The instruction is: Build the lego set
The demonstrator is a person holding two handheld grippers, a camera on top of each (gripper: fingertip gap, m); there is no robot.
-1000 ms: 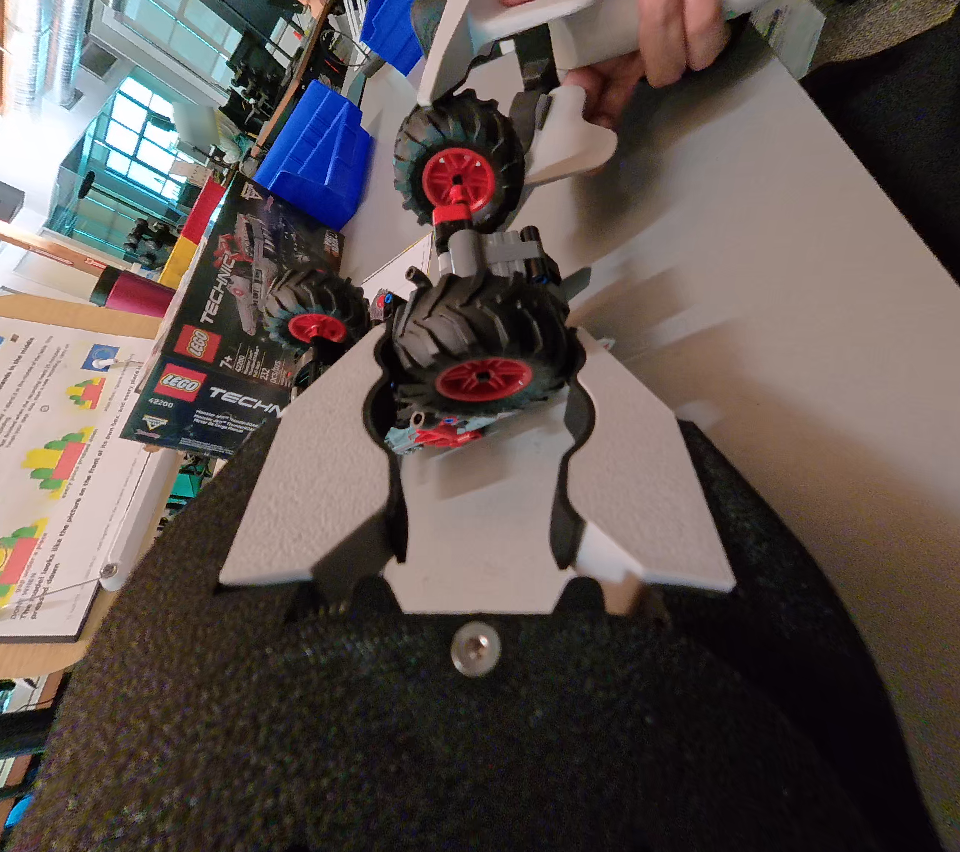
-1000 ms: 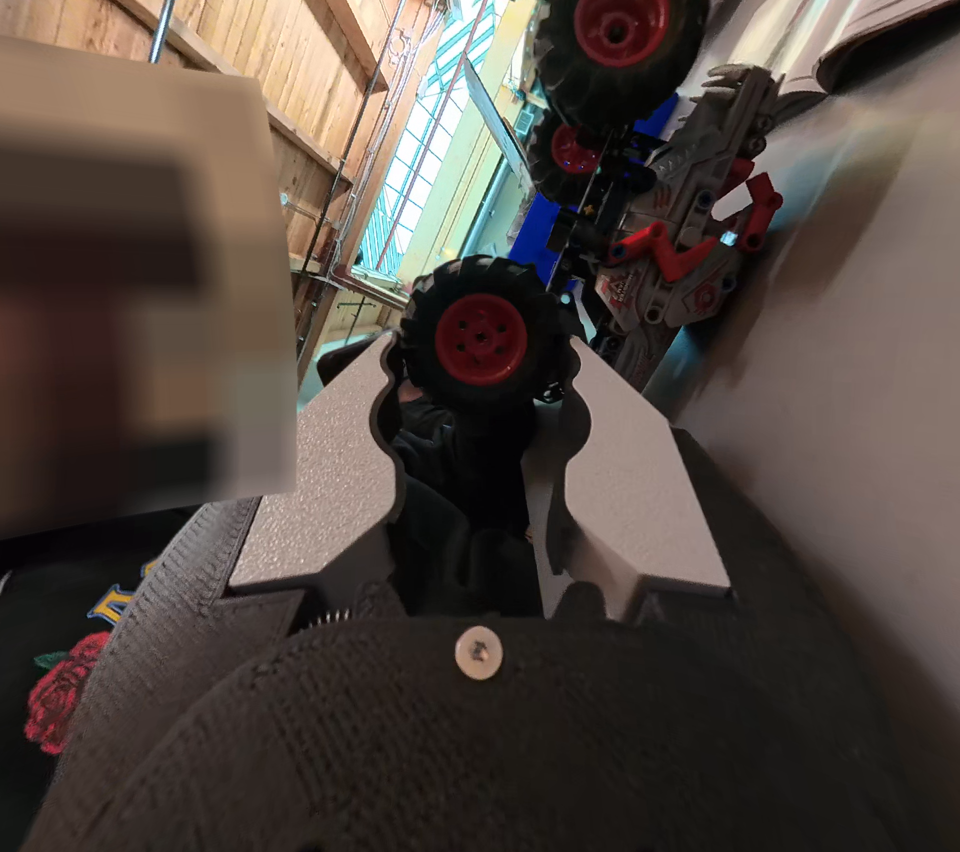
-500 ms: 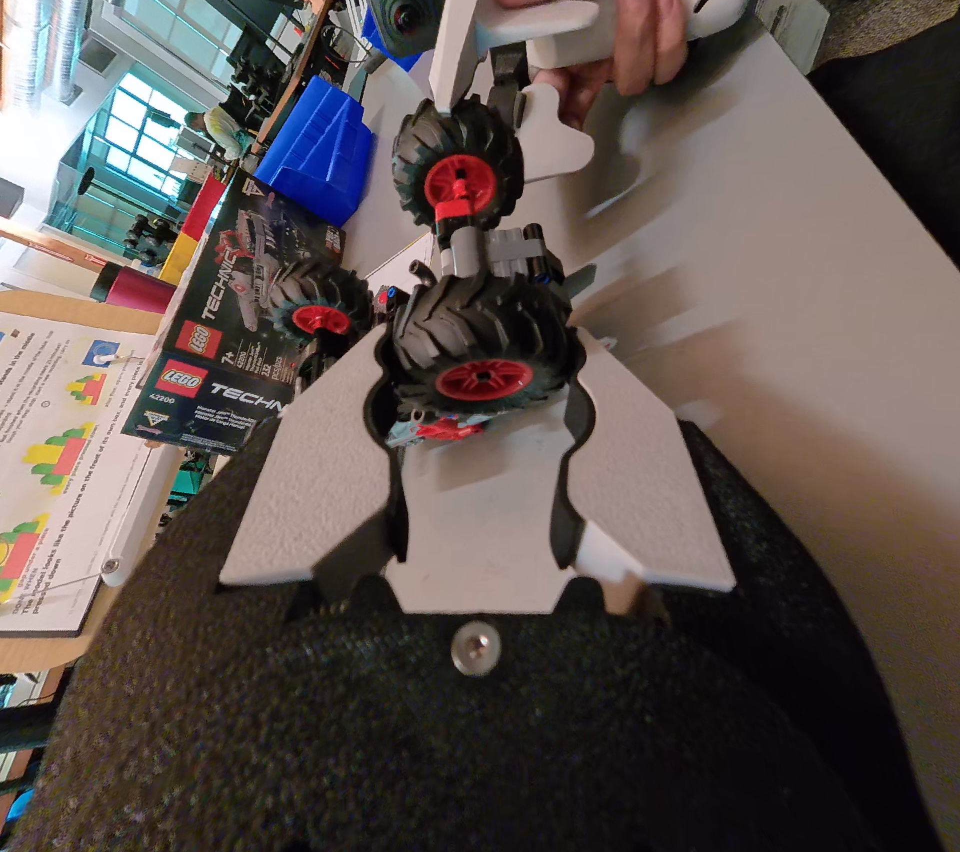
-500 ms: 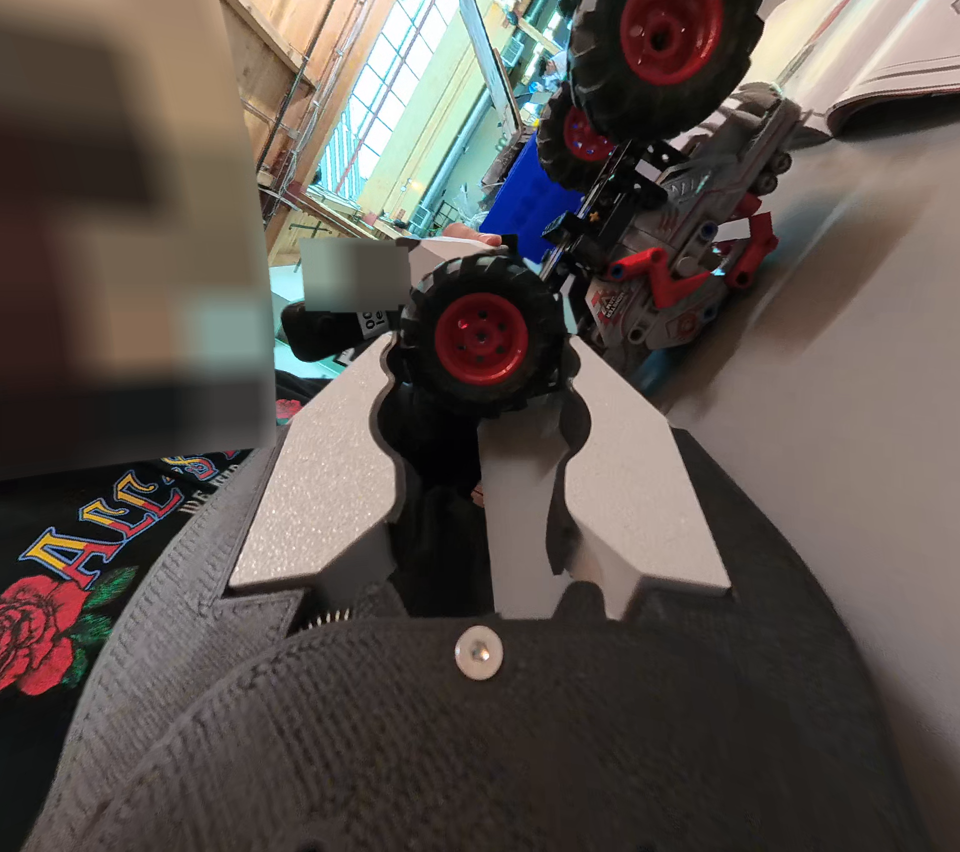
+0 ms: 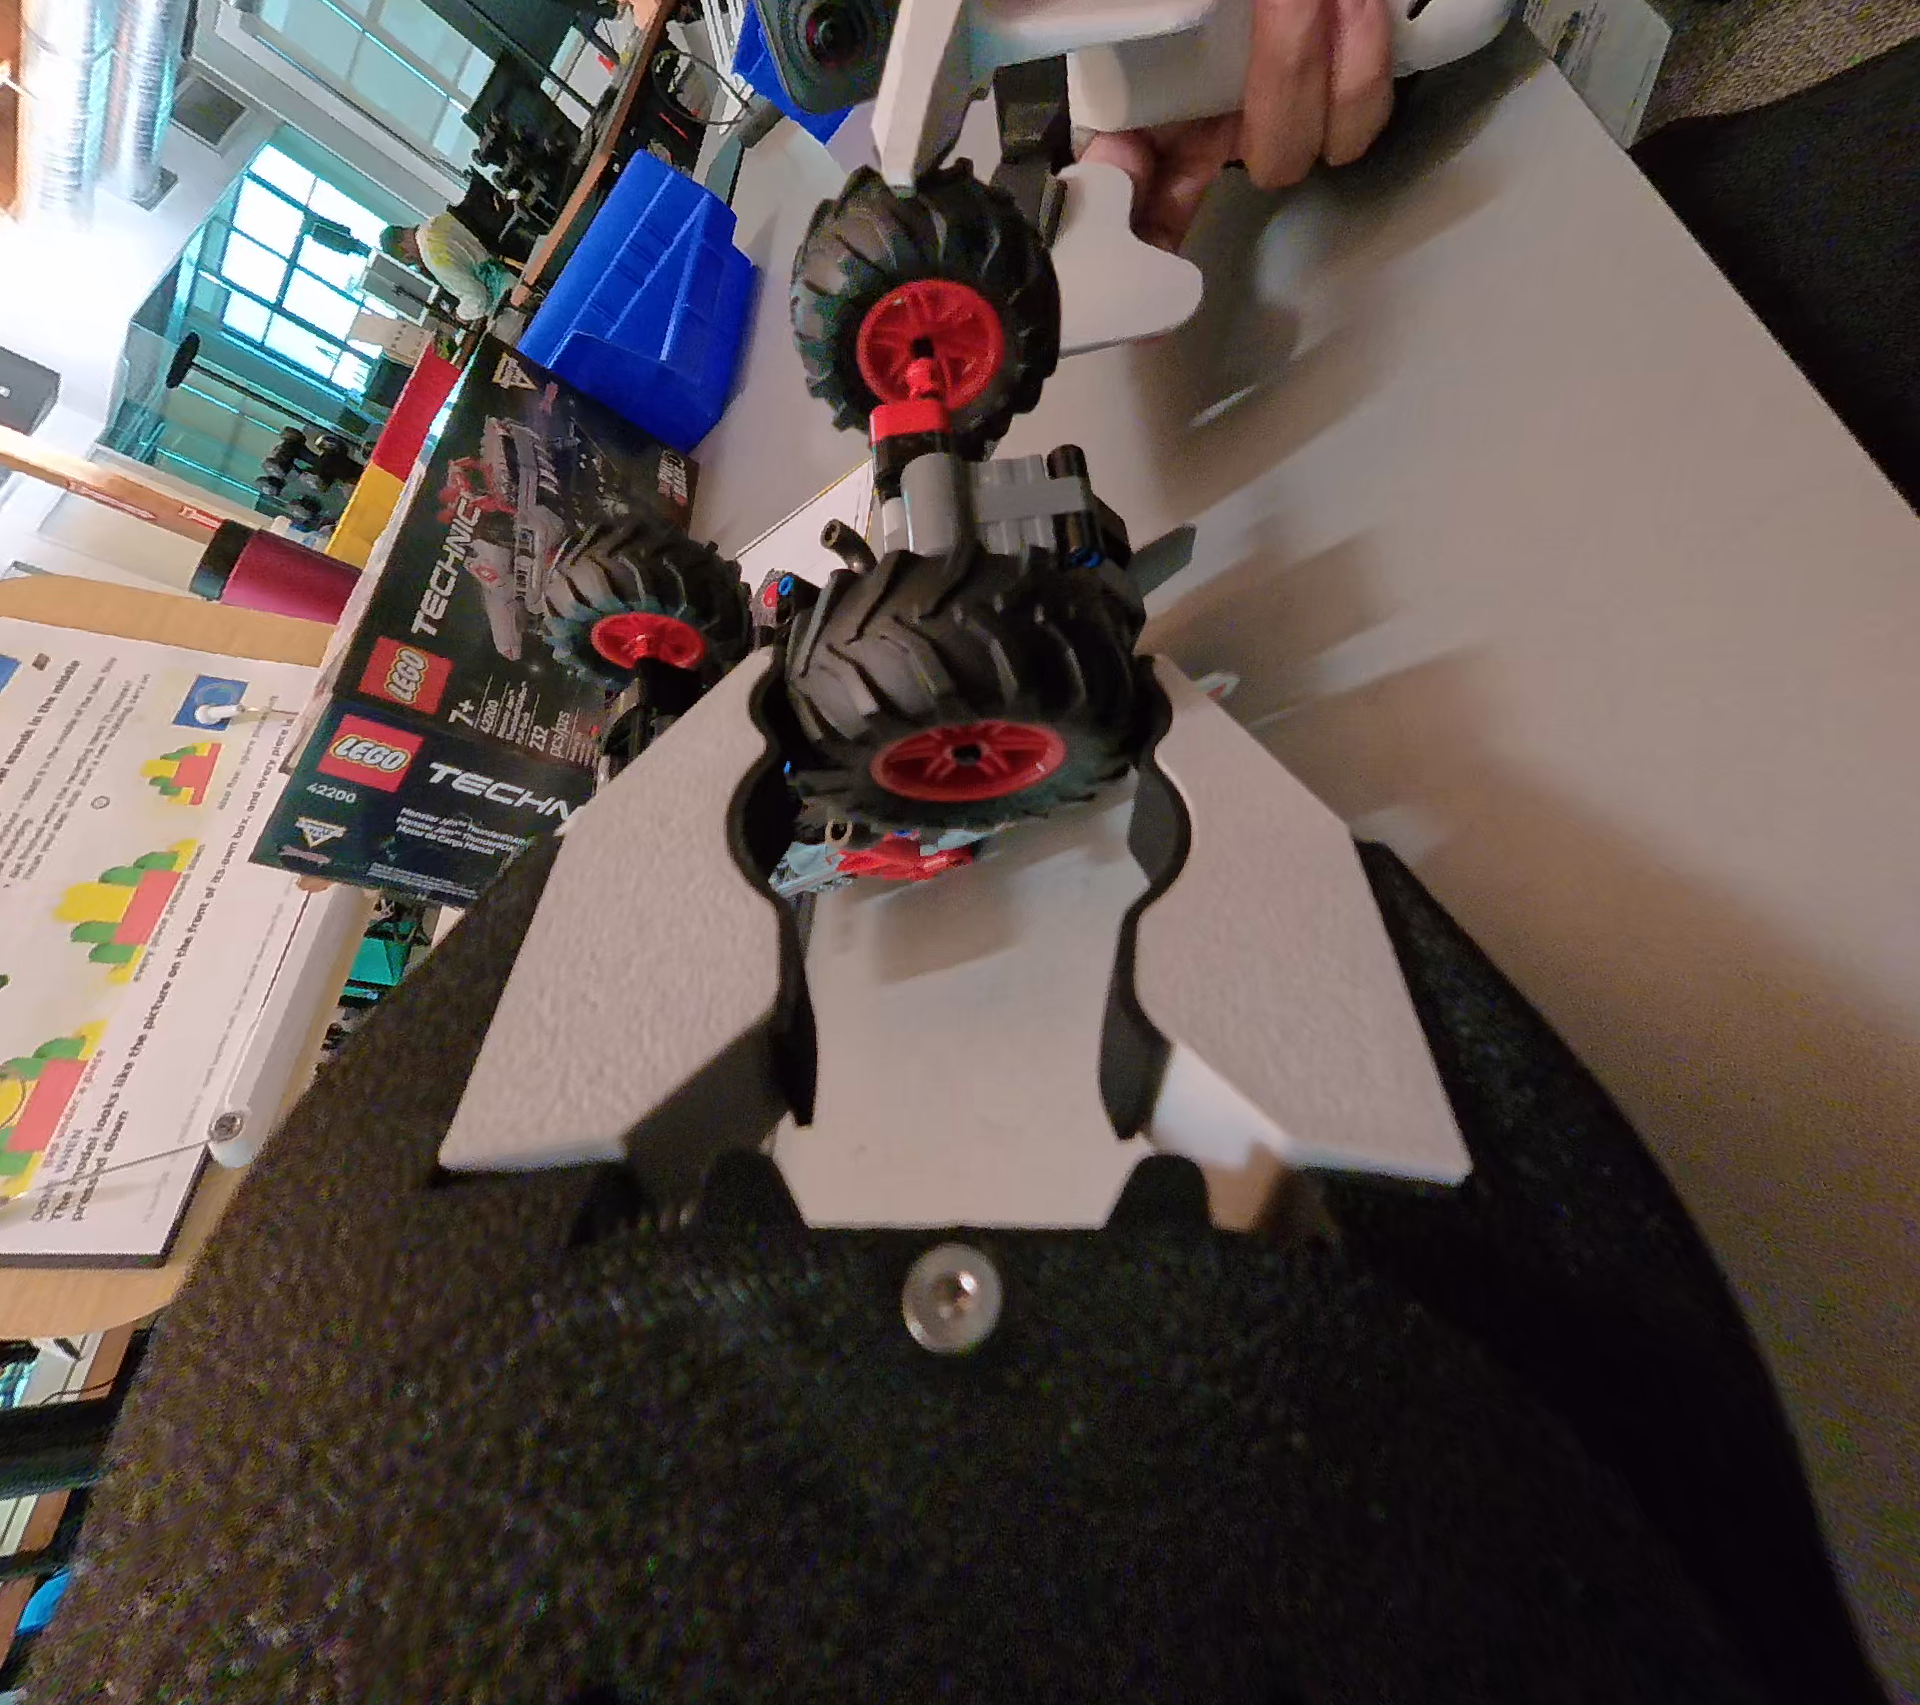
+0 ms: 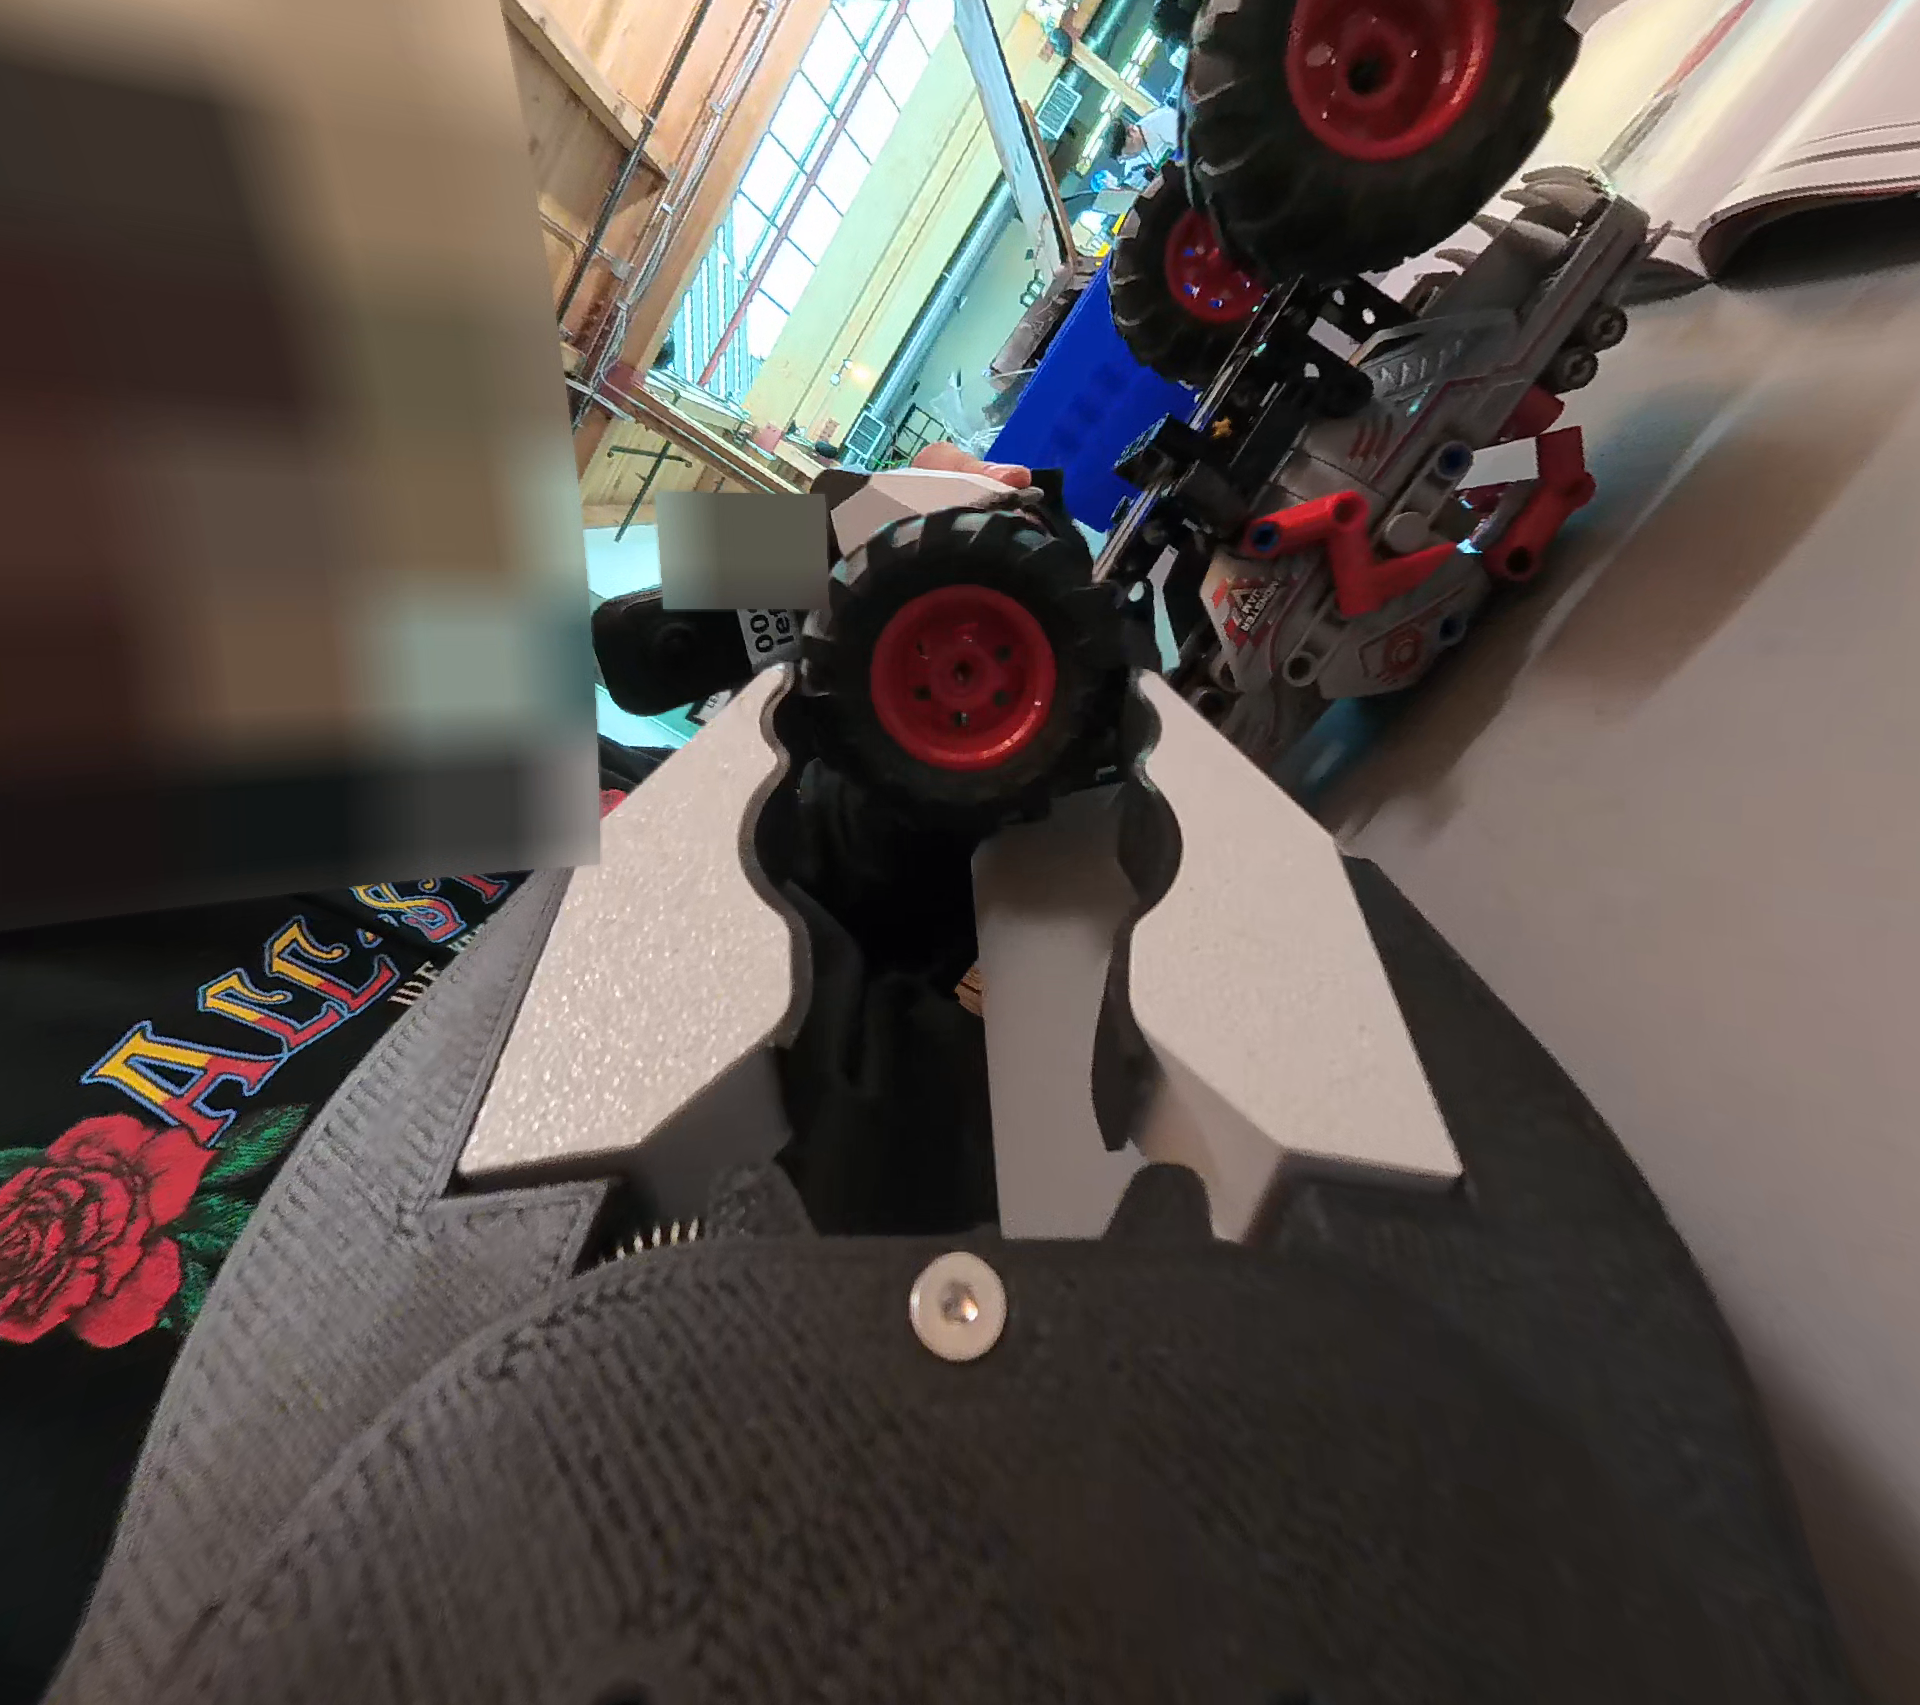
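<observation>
Left gripper (image 5: 961, 720) clamped the truck's wheel (image 5: 961, 705); right gripper (image 6: 961, 689) clenched a loose wheel (image 6: 961, 668) at the axle, set box (image 5: 468, 699) and blue bins (image 5: 655, 305) beyond.

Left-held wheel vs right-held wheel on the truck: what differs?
The left-held wheel sits close against the chassis; the right-held wheel stands off it, with the red axle exposed. The left-held wheel is between the left gripper jaws, the right-held wheel between the right gripper jaws. Shared: black lugged tyres, red hubs.
</observation>
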